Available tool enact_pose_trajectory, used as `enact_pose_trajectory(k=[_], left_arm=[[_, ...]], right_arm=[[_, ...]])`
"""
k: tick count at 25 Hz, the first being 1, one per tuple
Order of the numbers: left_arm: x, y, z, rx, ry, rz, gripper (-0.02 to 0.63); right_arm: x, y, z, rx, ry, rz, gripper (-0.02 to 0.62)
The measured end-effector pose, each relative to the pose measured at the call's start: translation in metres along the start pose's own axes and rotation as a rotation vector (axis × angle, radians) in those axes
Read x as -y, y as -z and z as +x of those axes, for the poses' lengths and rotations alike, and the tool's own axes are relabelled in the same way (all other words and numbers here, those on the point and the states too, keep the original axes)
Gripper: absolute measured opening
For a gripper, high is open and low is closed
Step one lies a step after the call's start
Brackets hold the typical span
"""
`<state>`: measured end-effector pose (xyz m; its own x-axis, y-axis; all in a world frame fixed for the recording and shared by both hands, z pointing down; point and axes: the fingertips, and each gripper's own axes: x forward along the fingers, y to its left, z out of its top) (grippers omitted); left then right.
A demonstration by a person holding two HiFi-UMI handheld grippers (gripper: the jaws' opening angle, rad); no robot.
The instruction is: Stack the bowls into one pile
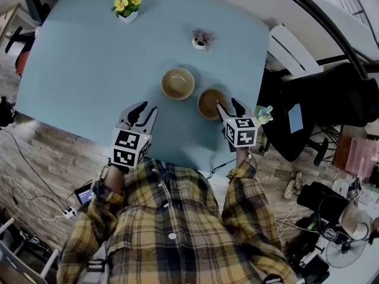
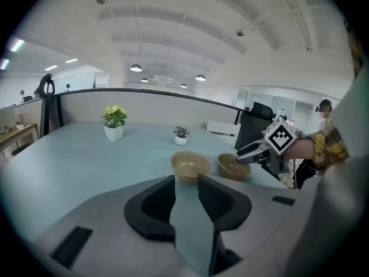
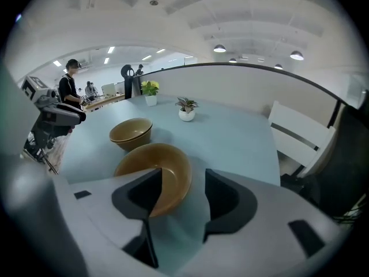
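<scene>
Right gripper (image 1: 229, 106): spread, astride rim of near bowl (image 1: 208, 104), not yet pinching.
Left gripper (image 1: 141, 109): part-spread, empty.
Far bowl (image 1: 177, 83): just beside, on table (image 1: 83, 70).
Grip: seat rim deep, close firmly, lift level.

pale blue table (image 1: 77, 70) | left bowl (image 1: 177, 83) | right bowl (image 1: 209, 104) | yellow-flower pot (image 1: 127, 8) | small plant pot (image 1: 201, 40)

A pale blue table (image 1: 89, 70) fills the middle. 2 small potted plants stand at its far side, a yellow-flowered one (image 1: 127, 6) on the left and a tiny one (image 1: 201, 39) to its right. Cables (image 1: 29, 200) trail over the wood-look floor (image 1: 41, 158) at left. A white chair (image 1: 293, 49) and a black office chair (image 1: 331, 99) stand at right. Round ceiling lamps (image 2: 136, 68) glow overhead.
</scene>
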<state>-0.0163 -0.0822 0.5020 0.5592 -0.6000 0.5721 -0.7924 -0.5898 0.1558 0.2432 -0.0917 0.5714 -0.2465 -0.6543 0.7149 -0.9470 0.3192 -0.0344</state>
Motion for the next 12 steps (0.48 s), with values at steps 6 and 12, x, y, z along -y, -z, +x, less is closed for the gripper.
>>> enact_pose_trajectory(k=[6, 12], left_arm=[[0.004, 0.005, 0.0, -0.007, 0.005, 0.004, 0.11], [0.001, 0.009, -0.002, -0.01, 0.001, -0.001, 0.107]], right_arm=[[0.002, 0.007, 0.013, -0.049, -0.015, 0.042, 0.195], [0.004, 0.009, 0.021, -0.092, -0.011, 0.048, 0.064]])
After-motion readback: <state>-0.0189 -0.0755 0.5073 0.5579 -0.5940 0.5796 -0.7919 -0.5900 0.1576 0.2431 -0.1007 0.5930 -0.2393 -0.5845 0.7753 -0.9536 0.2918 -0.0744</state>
